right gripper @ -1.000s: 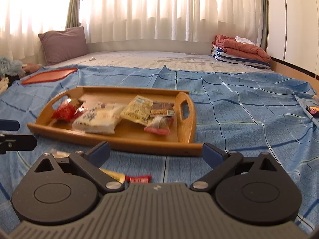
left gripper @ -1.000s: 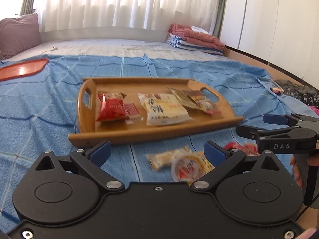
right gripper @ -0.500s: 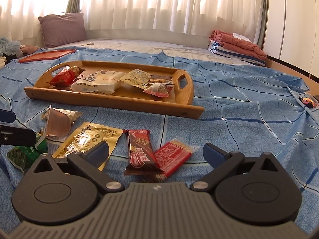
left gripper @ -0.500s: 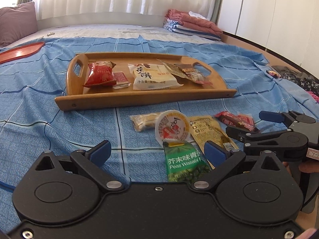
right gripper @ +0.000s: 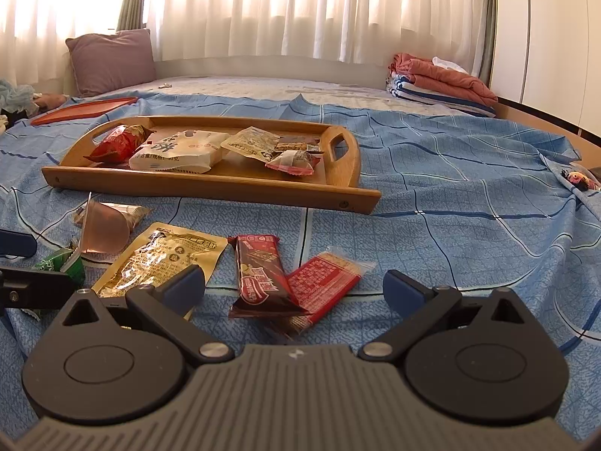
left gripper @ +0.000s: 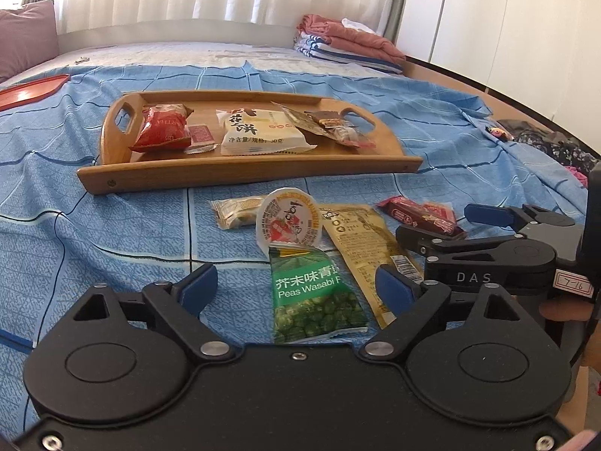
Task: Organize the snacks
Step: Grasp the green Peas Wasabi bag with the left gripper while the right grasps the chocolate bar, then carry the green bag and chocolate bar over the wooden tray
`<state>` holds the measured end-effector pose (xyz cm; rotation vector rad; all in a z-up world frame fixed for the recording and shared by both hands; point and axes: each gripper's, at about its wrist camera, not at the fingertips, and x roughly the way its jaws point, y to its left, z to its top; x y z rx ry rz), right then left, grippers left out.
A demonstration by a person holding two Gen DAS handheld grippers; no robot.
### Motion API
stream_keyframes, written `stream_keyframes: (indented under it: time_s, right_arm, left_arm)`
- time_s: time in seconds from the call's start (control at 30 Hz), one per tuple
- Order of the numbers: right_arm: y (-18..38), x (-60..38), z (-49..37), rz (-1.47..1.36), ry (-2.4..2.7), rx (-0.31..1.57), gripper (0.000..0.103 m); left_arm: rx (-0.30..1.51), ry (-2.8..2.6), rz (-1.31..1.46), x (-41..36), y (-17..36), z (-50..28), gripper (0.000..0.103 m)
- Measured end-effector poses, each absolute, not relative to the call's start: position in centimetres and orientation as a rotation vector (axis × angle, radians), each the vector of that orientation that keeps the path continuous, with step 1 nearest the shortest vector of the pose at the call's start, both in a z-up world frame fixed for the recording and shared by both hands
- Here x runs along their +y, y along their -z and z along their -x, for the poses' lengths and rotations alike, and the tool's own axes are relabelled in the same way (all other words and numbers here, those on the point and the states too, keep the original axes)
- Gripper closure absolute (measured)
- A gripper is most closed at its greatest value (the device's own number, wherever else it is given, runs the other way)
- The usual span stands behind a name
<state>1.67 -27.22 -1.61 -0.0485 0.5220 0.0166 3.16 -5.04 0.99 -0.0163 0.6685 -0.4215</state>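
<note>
A wooden tray [left gripper: 240,173] [right gripper: 210,184] on the blue bedspread holds several snack packets. Loose snacks lie in front of it: a green wasabi peas bag [left gripper: 313,293], a jelly cup [left gripper: 288,221] [right gripper: 105,227], a gold pouch [left gripper: 362,240] [right gripper: 161,263], a small beige packet [left gripper: 236,208], a dark red chocolate bar [right gripper: 263,276] [left gripper: 417,214] and a red packet [right gripper: 323,285]. My left gripper [left gripper: 296,287] is open and empty, with the peas bag between its fingers. My right gripper [right gripper: 295,287] is open and empty over the chocolate bar and red packet.
A red tray lid [right gripper: 82,111] lies far left on the bed. A purple pillow [right gripper: 110,60] and folded blankets [right gripper: 439,79] sit at the back. The bed's wooden edge [left gripper: 499,94] runs along the right, with dark clothes [left gripper: 548,146] beyond.
Both grippers pulled back and lowered from the tray, so the loose snacks in front of it came into view between the fingers. Both stayed open.
</note>
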Motion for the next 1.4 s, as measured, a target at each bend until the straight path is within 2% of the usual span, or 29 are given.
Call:
stream_keyframes:
  time_s: [0.13, 0.3, 0.37, 0.57, 0.73, 0.93, 1.13, 1.4]
  right_arm:
    - [1.5, -27.0, -1.3, 0.066, -0.011, 0.487, 0.0]
    - [1.0, -26.5, -0.3, 0.098, -0.027, 0.417, 0.0]
    - [0.8, -26.3, -0.3, 0.099, -0.034, 0.418, 0.005]
    - [1.0, -25.9, -0.5, 0.071, -0.07, 0.459, 0.023]
    - [1.0, -25.3, -0.5, 0.069, -0.086, 0.481, 0.034]
    - [0.9, -25.0, -0.9, 0.055, -0.07, 0.504, 0.071]
    - [1.0, -23.9, -1.0, 0.066, -0.079, 0.517, 0.073]
    - [1.4, -23.4, -1.5, 0.1, -0.059, 0.529, 0.069]
  left_arm:
    - [0.674, 0.429, 0.007, -5.3, -0.8, -2.9, 0.027]
    - [0.671, 0.432, -0.016, -5.5, -0.8, -2.7, 0.049]
    - [0.681, 0.452, -0.003, -5.4, -0.9, -2.7, 0.057]
    - [0.68, 0.452, -0.01, -5.5, -1.1, -2.4, 0.06]
    - [0.678, 0.452, -0.013, -5.6, -1.4, -2.2, 0.061]
    - [0.675, 0.436, -0.028, -5.6, -1.6, -2.3, 0.062]
    - [0.682, 0.42, -0.033, -5.7, -1.2, -2.6, 0.062]
    - [0.688, 0.411, -0.046, -5.9, -0.7, -2.4, 0.059]
